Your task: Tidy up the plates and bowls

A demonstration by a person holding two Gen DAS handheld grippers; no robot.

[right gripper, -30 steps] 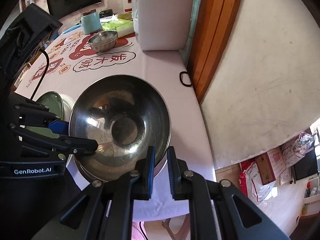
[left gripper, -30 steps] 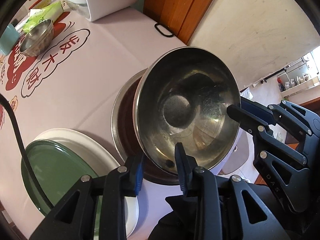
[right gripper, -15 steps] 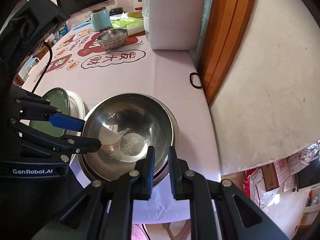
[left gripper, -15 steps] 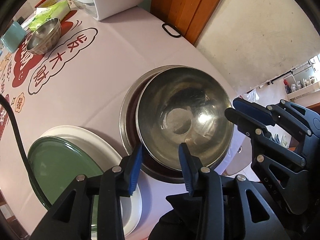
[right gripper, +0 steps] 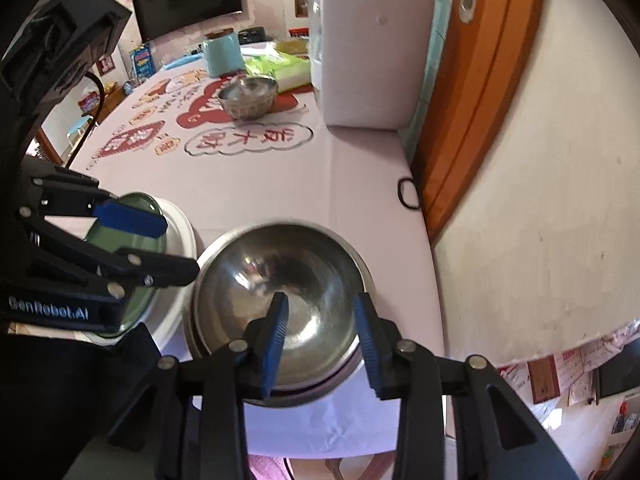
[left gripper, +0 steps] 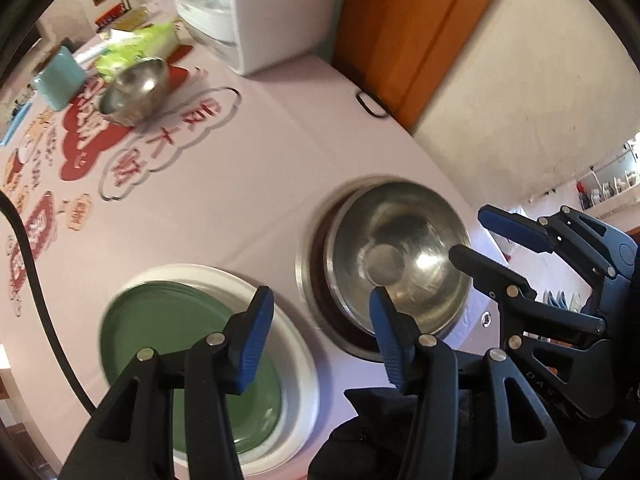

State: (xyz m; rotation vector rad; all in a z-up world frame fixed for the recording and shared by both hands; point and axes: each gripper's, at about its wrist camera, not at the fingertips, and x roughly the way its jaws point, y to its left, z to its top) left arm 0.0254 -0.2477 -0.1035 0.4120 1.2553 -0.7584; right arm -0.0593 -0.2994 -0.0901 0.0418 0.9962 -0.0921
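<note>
1. The large steel bowl (left gripper: 396, 264) sits nested inside a wider steel basin (left gripper: 316, 280) near the table's edge, its rim level and nothing gripping it.
2. The left gripper (left gripper: 320, 336) hangs above the table with its blue-padded fingers spread wide, holding nothing; one finger lies over the green plate (left gripper: 176, 344), the other over the near rim of the bowl.
3. The right gripper (right gripper: 320, 340) is likewise spread wide and holds nothing, its two fingers framing the near side of the large steel bowl (right gripper: 280, 300) (whether a pad touches the rim cannot be told).
4. The green plate rests on a white plate (left gripper: 296, 344), just beside the basin.
5. A small steel bowl (left gripper: 136, 88) stands well apart, far across the printed tablecloth (left gripper: 248, 184), near a green packet (left gripper: 136, 44) and a pale blue container (left gripper: 60, 76).
6. A white appliance (right gripper: 376, 56) stands at the far side of the table, beside the wooden door (right gripper: 472, 92).
</note>
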